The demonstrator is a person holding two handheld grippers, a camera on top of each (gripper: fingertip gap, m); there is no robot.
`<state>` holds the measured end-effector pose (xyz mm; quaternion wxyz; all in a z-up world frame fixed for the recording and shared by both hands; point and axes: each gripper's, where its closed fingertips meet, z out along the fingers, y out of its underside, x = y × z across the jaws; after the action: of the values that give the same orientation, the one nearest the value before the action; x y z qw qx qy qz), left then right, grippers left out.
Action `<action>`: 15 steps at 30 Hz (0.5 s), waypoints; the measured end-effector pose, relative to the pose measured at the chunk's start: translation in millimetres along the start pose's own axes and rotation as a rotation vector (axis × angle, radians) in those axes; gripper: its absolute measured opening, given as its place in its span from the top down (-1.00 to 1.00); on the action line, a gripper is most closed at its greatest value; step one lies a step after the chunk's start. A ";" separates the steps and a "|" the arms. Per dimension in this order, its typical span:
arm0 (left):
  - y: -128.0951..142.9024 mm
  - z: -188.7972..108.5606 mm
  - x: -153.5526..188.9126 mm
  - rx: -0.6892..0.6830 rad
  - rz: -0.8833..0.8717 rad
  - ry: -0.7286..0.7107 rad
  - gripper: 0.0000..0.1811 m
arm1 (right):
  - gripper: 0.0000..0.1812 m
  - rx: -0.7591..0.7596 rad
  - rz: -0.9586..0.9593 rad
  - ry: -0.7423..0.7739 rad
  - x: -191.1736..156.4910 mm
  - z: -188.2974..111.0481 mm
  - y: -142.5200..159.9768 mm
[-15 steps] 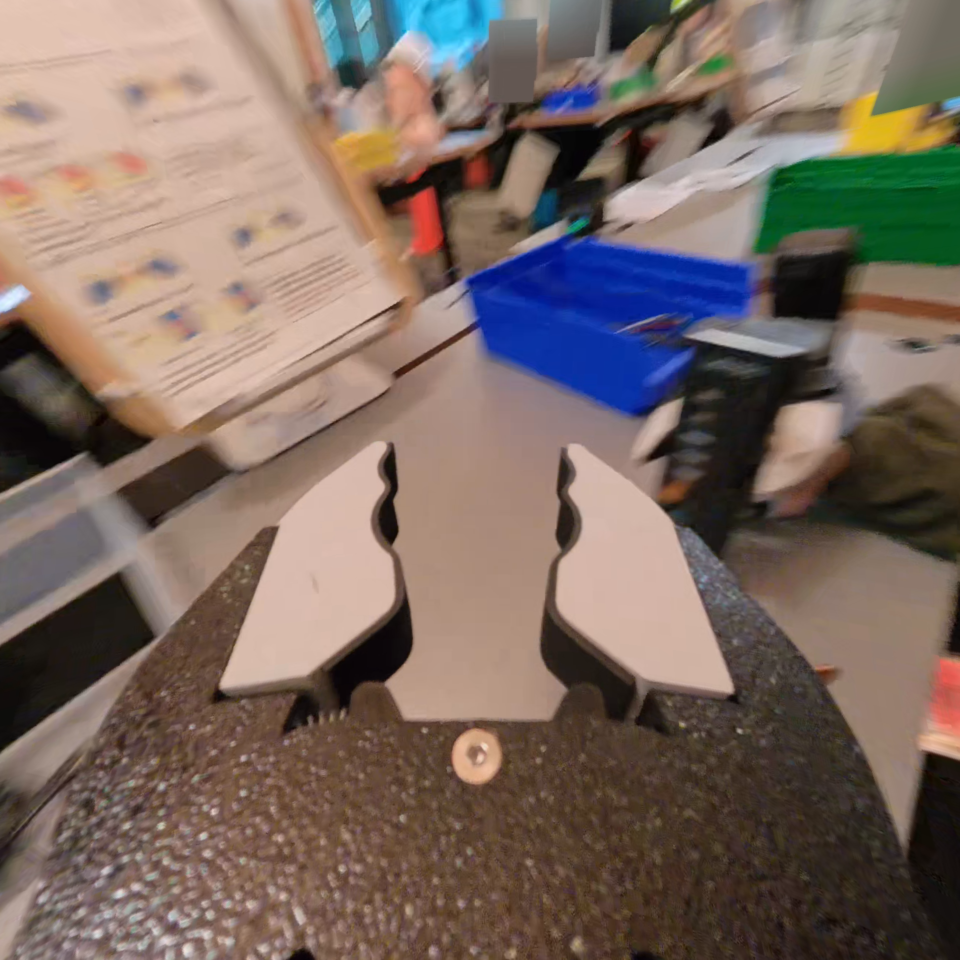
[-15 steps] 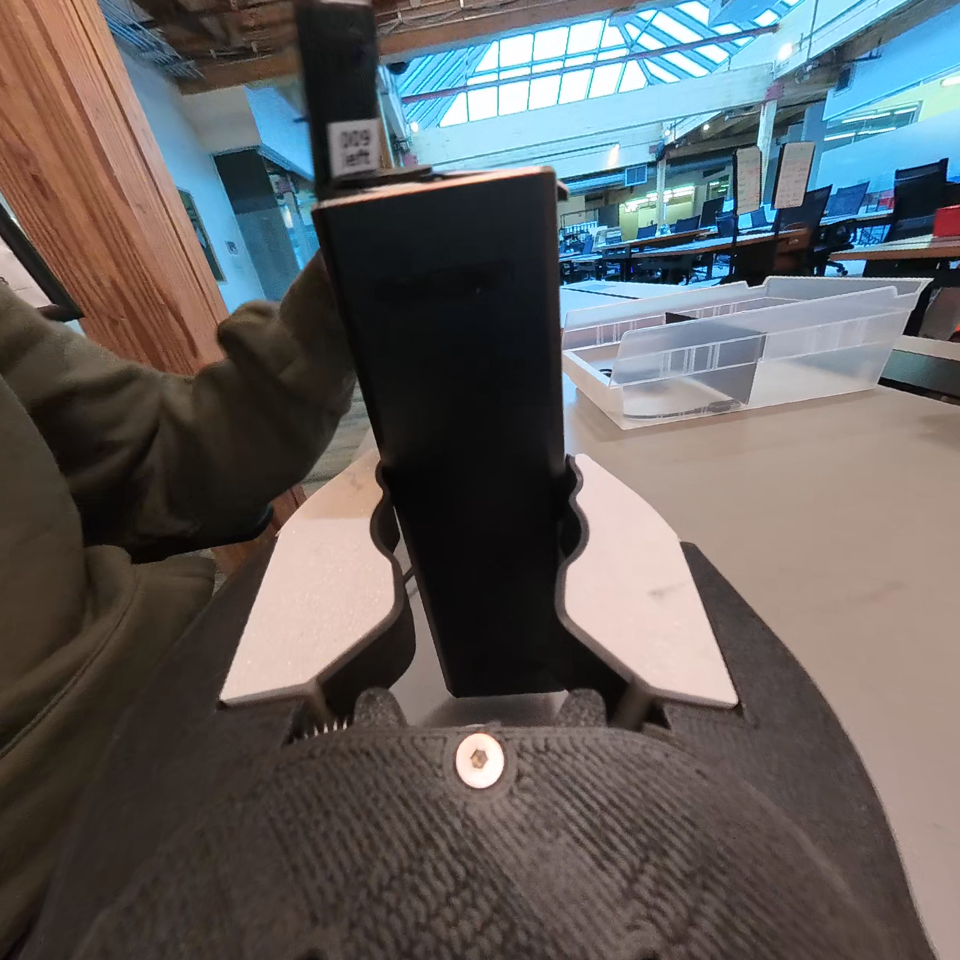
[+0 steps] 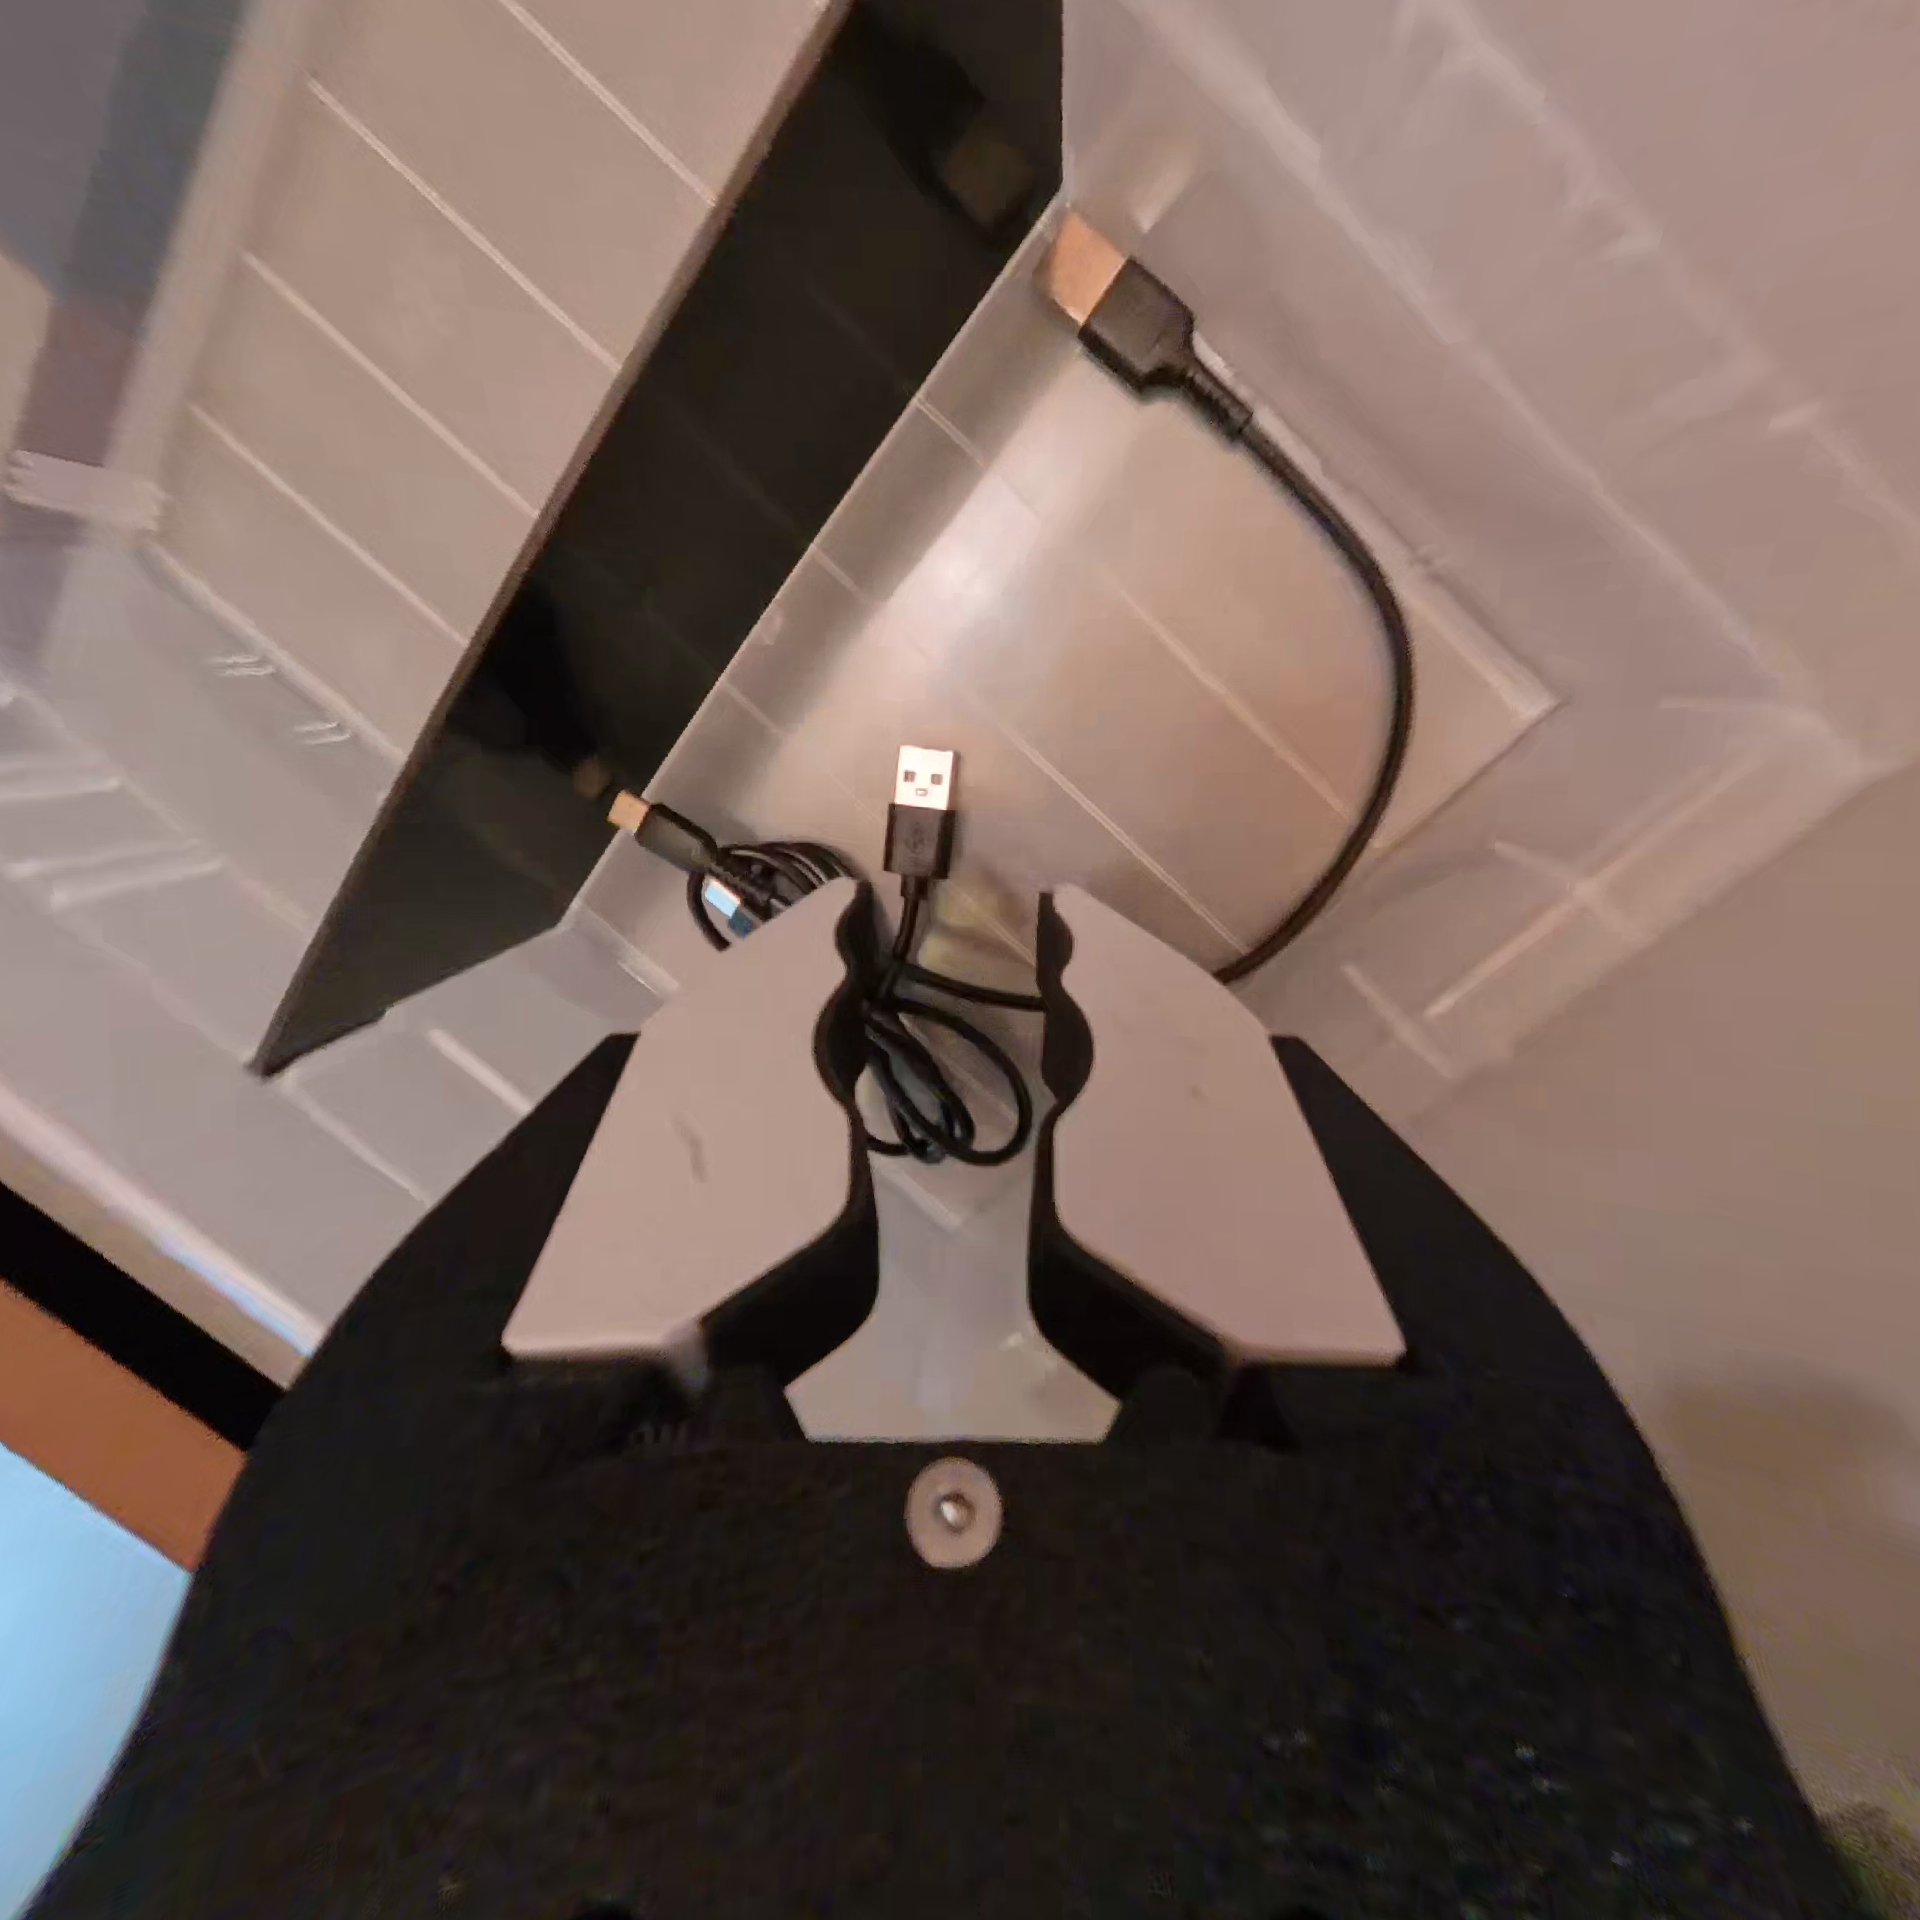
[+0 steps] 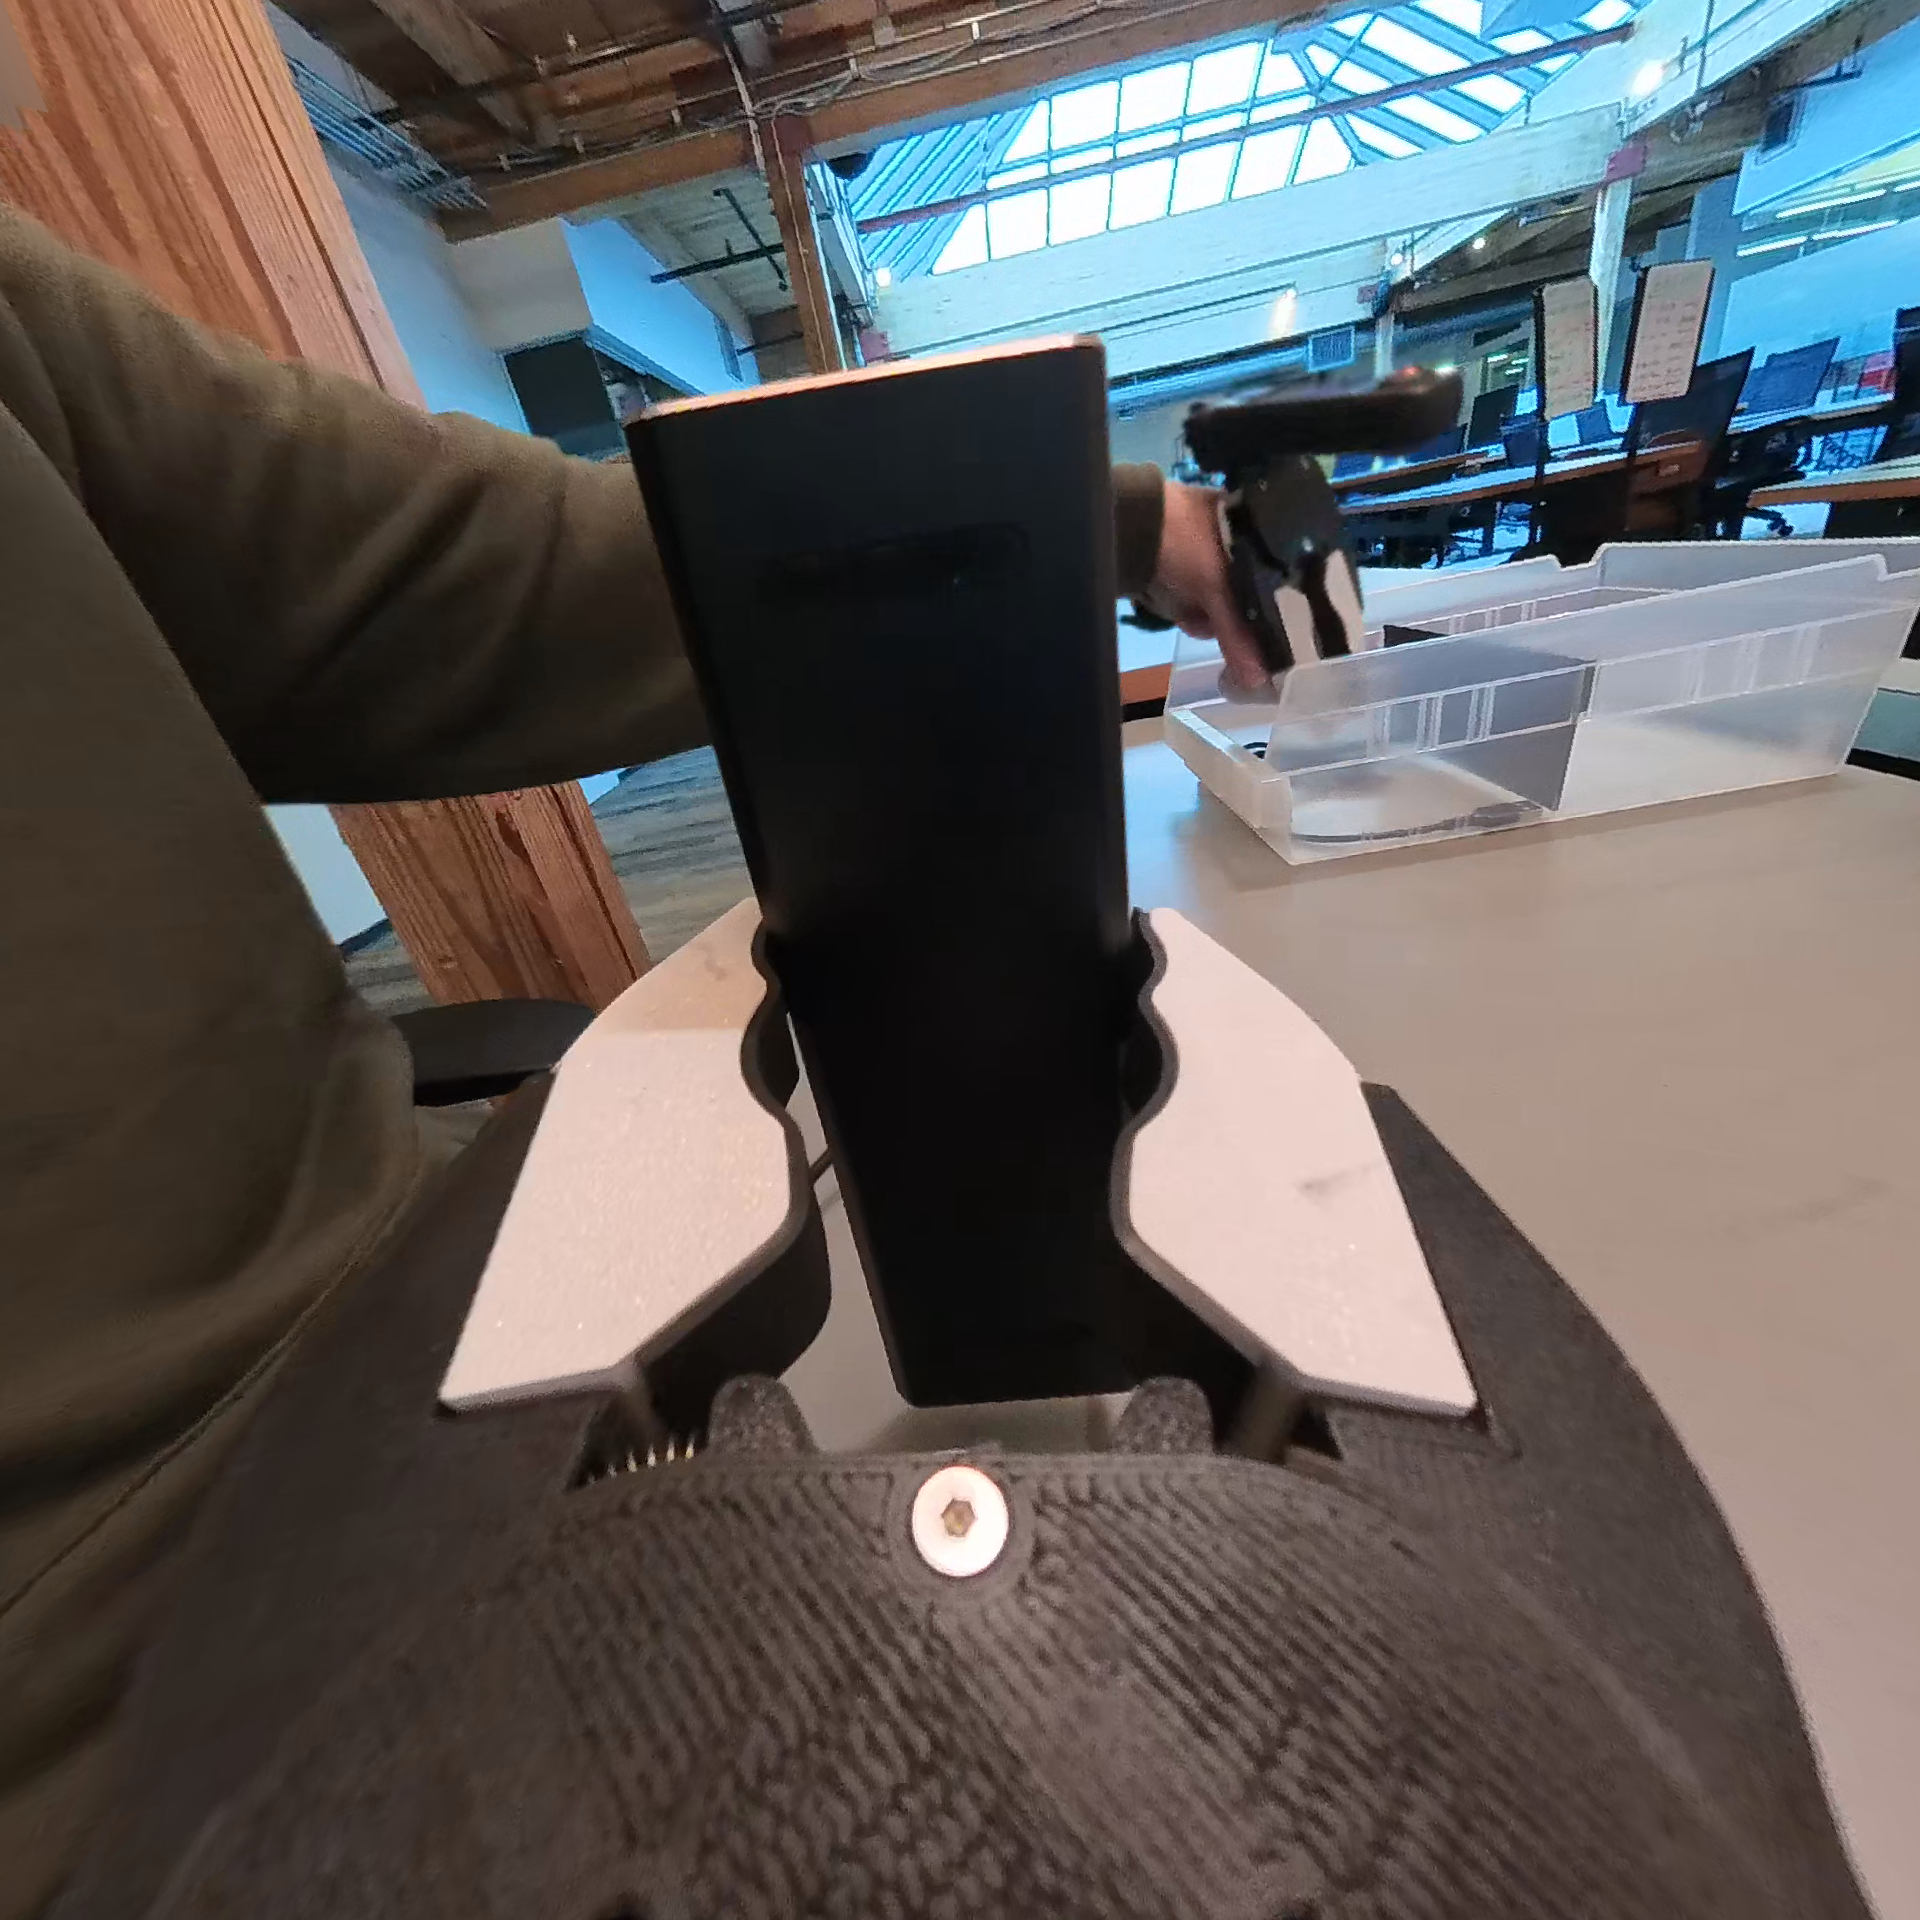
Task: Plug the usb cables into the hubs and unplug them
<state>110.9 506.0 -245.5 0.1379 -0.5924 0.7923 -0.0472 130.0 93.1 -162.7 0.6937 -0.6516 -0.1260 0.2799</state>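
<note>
Grey table (image 4: 1558,1039) bearing clear bin (image 4: 1714,665). Black hub (image 4: 914,831) upright, clamped in right gripper (image 4: 951,966) near table edge. Left gripper (image 3: 951,914) spread, empty, above thin cable (image 3: 920,821) in bin, beside thicker cable (image 3: 1382,665).

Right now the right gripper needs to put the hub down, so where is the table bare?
Bare grey table lies between the right gripper, shut on the black hub, and the clear bin. Inside the bin, USB cables crowd the floor.
</note>
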 end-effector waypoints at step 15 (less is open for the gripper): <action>4.3 38.0 -6.1 -0.104 -0.058 0.049 0.85 | 0.32 0.017 0.026 -0.044 -2.3 -2.0 -2.1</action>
<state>119.0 516.4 -281.9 0.0862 -0.6202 0.7793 -0.0245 129.7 90.1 -160.5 0.6925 -0.6411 -0.1305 0.3042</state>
